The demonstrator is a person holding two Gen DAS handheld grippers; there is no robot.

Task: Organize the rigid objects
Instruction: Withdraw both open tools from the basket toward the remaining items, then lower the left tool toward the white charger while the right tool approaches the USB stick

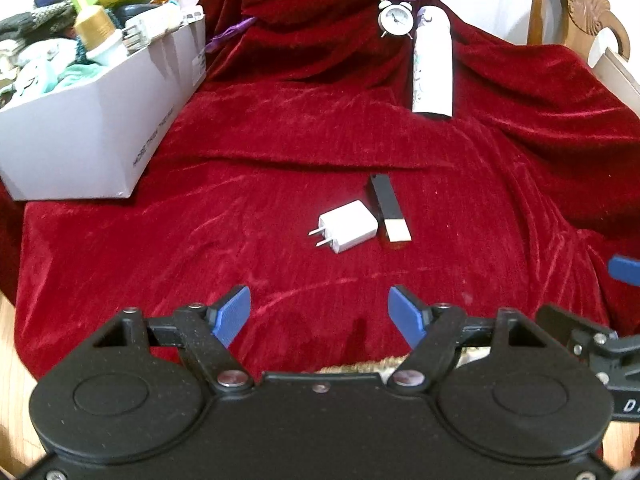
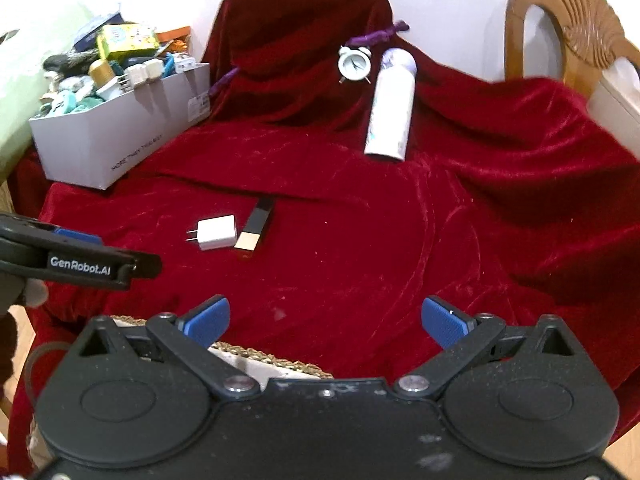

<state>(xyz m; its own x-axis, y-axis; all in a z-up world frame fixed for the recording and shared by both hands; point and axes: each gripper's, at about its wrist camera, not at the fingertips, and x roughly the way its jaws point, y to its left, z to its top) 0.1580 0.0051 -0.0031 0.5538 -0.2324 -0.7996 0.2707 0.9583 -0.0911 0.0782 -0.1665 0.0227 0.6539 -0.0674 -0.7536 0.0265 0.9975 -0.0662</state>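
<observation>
Nearest, left gripper (image 1: pixel 319 307) spread wide, blue pads (image 1: pixel 231 312) well apart with nothing between them, hovering above the red velvet cloth (image 1: pixel 160 248). Right gripper (image 2: pixel 326 320) likewise wide open and empty, just beside the left one, whose black body juts in at the left edge of the right wrist view. Under both, a strip of woven basket rim (image 2: pixel 276 360) peeking out close to the tool bodies. Ahead of the left gripper and slightly to its right, a white plug charger (image 1: pixel 347 226) lying flat, prongs pointing left, touching or just beside a black bar-shaped object with a pale near end (image 1: pixel 388 210); from the right gripper, the same pair well forward and to the left. Farther on, to the far left of both grippers, a grey cardboard box (image 1: pixel 92 136) crammed with mixed items, a gold-capped jar (image 1: pixel 94 24) among them. Farthest, ahead and to the right of the left gripper, a white cylindrical bottle (image 1: pixel 434 64) lying against the rising cloth, with a small white alarm clock (image 1: pixel 396 18) just beside its far end. At far right, a carved wooden chair back (image 2: pixel 568 36).
</observation>
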